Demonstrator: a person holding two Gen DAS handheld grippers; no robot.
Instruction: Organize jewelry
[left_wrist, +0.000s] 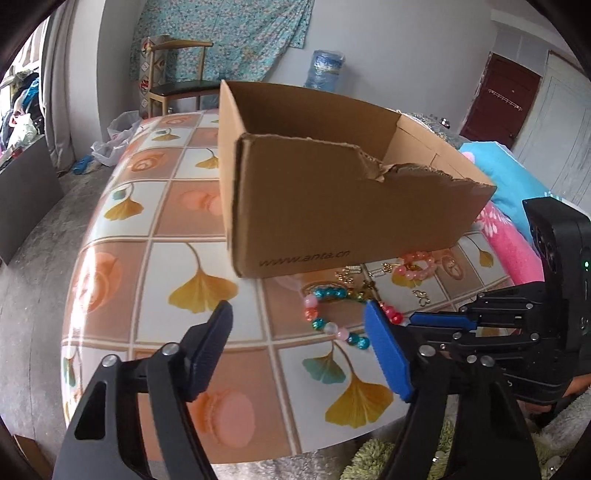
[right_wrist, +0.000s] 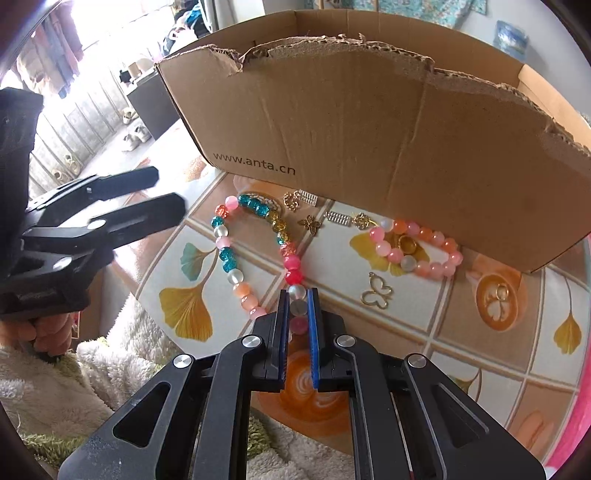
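bead necklace (right_wrist: 255, 243) lies on the tabletop (right_wrist: 461, 332) just in front of the cardboard box (right_wrist: 369, 147); right hand-held gripper (right_wrist: 298, 306) pinches its beads, left hand-held gripper (left_wrist: 299, 347) spread wide.

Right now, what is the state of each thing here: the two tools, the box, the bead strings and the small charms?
Right tool: shut on long bead string, at the table.
Left tool: open, holding nothing.
Long bead string: lying in a loop on the table, near end pinched.
Pink bracelet: lying flat against the box, a gold ring inside it.
Box: open on top, front rim torn.
Butterfly charm: flat on the table, untouched.
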